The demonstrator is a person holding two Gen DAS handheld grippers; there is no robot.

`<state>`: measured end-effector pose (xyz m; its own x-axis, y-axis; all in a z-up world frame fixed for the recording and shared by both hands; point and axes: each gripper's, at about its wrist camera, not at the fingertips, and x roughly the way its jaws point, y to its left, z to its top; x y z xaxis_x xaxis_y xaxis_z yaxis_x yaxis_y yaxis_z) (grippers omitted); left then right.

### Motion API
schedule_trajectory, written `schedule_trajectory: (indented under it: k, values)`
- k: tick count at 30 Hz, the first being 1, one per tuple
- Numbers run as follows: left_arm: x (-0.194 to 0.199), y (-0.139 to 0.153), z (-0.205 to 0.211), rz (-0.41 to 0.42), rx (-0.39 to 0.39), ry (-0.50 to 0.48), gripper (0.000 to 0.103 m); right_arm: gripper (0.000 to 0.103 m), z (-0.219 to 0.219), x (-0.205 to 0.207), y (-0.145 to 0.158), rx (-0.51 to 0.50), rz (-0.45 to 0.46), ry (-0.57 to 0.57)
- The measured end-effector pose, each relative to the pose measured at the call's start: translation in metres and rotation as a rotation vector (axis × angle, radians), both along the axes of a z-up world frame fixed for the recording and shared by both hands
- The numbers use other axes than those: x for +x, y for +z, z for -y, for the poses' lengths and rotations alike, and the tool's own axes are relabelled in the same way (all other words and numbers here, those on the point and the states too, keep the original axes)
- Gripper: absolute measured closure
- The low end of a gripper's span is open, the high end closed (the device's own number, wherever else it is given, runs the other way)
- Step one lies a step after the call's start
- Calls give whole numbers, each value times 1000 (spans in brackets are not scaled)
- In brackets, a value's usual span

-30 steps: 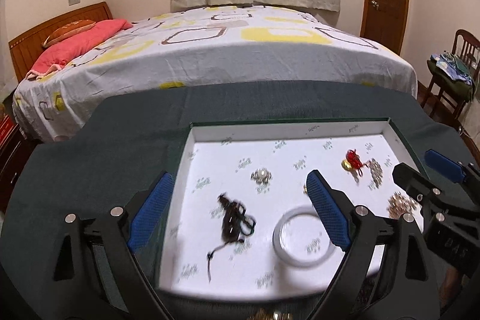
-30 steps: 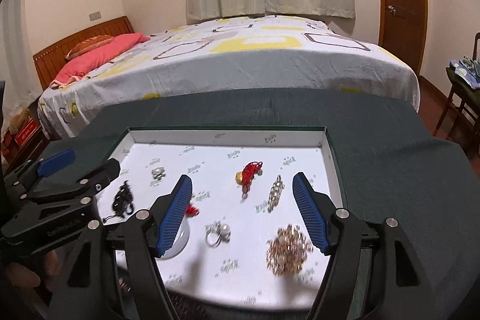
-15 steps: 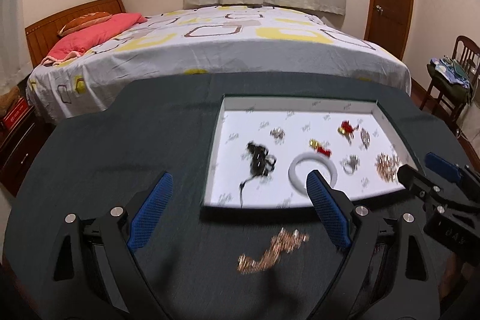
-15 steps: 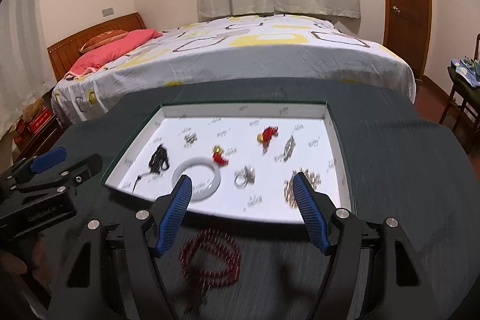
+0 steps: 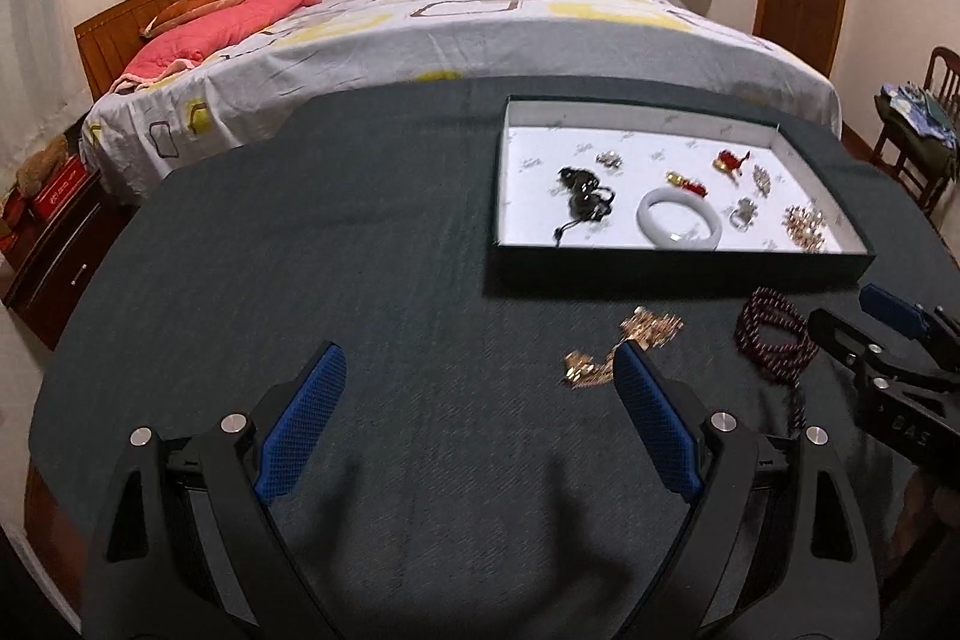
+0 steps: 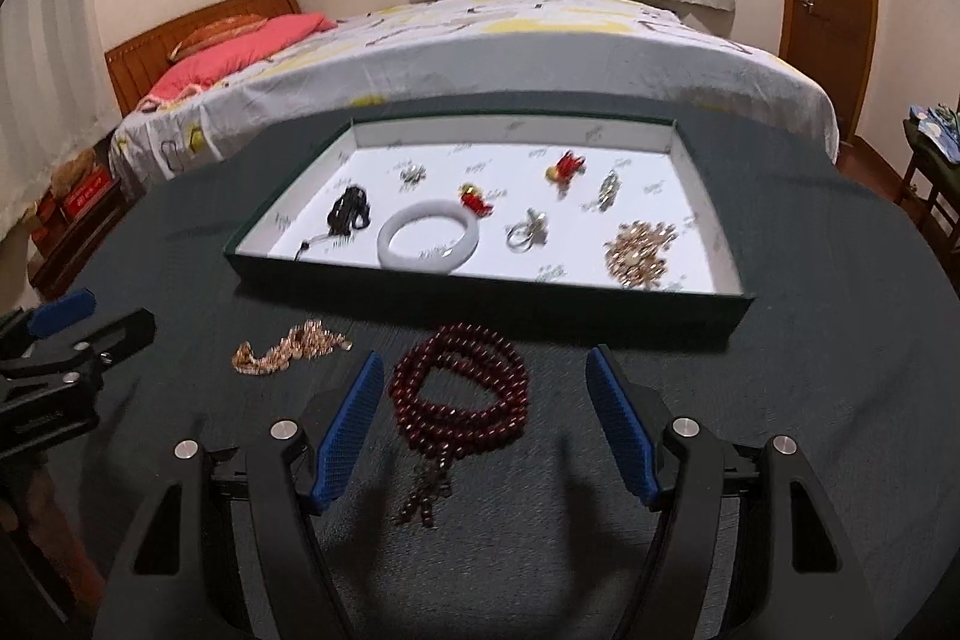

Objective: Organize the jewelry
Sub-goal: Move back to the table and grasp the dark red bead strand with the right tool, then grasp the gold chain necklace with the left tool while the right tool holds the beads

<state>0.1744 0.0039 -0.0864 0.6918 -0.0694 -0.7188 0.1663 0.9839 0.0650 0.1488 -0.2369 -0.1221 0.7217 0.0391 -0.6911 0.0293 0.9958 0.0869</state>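
Both your grippers have drawn back from the tray [image 6: 492, 295], so the dark red bead bracelet [image 6: 462, 388] now lies on the dark cloth between the right gripper's [image 6: 486, 421] opening blue pads, untouched. Just left of it sits a gold chain [image 6: 288, 347] (blurred). Your left gripper [image 5: 480, 418] stands spread wide over bare cloth, pinching nothing. A white bangle [image 6: 429, 243] lies inside the tray.
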Motion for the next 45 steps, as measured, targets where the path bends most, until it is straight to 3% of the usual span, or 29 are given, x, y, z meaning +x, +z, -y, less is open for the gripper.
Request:
schedule_trajectory:
  k: [18, 23, 24, 26, 28, 32, 45]
  values:
    - [2, -17, -7, -54, -5, -5, 15, 26, -12, 35, -34, -53, -155, 15]
    - [4, -21, -4, -68, -1, -10, 15, 27, -11, 31, -34, -51, -144, 26]
    - [4, -21, -3, -72, -3, -11, 15, 28, -12, 30, -35, -63, -139, 24]
    - [5, -22, -3, -77, -7, -14, 15, 47, -11, 27, -33, -65, -128, 25]
    - [6, -23, -2, -79, -7, -16, 15, 55, -9, 26, -32, -63, -124, 35]
    - [7, -24, 0, -82, -12, -21, 15, 81, -10, 23, -32, -51, -114, 64]
    - [10, -29, 28, -83, -42, -80, 15, 87, 17, 12, -16, -17, -63, 36]
